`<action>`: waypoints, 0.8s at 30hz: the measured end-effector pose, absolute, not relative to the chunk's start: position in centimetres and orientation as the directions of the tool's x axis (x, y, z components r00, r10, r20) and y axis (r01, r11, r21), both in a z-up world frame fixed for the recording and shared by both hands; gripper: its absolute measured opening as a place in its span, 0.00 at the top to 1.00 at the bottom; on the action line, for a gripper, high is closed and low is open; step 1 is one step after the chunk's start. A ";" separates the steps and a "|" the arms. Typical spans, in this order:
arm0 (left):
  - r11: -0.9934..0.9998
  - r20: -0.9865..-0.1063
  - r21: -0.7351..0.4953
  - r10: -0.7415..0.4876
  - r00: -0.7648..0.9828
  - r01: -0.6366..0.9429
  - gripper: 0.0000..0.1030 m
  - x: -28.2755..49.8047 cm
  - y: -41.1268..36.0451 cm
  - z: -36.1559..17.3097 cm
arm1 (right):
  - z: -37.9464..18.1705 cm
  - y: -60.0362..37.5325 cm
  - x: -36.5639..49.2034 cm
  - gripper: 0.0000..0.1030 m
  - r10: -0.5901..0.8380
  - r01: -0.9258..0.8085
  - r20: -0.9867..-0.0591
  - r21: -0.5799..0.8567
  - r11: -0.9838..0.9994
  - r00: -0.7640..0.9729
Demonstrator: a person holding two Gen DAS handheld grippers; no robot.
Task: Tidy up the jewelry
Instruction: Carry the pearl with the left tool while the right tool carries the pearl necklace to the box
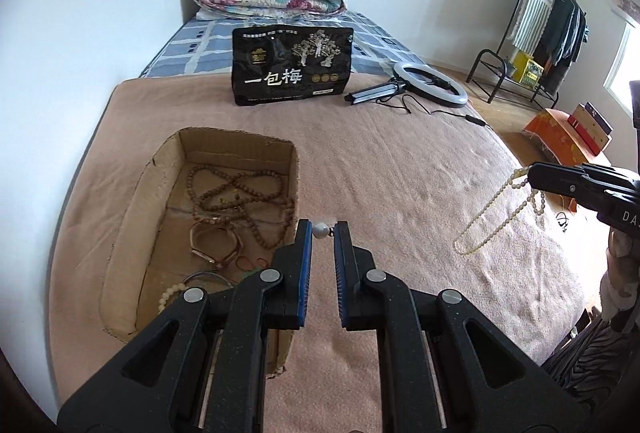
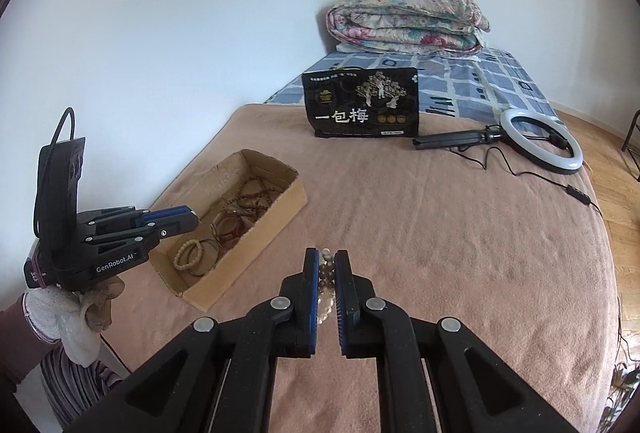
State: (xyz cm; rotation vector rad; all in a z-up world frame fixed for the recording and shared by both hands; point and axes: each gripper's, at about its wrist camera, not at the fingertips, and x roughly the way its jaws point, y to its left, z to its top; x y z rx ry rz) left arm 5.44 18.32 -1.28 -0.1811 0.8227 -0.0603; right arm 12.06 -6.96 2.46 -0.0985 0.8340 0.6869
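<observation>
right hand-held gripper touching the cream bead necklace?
Touching. Left wrist view: the right hand-held gripper is shut on the cream bead necklace, whose loop hangs from its tips above the blanket.

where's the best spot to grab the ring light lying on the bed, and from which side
Probably the folded black stand, not the ring light's hoop. The stand is a slim straight bar lying flat on the blanket, narrow enough for the jaws, while the hoop is wide and curved. Come from above with the fingers across the bar. Its cord trails off the near side.
</observation>
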 end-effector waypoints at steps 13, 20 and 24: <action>0.978 -0.729 -0.159 -0.022 0.684 -0.138 0.91 3.0 24.4 -2.0 | 4.1 1.6 12.1 0.95 0.600 -0.709 -0.691 0.177 0.682 0.403; 0.972 -0.735 -0.163 -0.004 0.678 -0.171 0.91 2.5 26.2 -2.8 | 4.3 5.7 12.1 0.95 0.622 -0.751 -0.690 0.172 0.638 0.370; 0.969 -0.737 -0.167 -0.002 0.676 -0.179 0.91 2.5 26.8 -3.1 | 4.0 7.5 11.9 0.95 0.627 -0.768 -0.696 0.172 0.618 0.349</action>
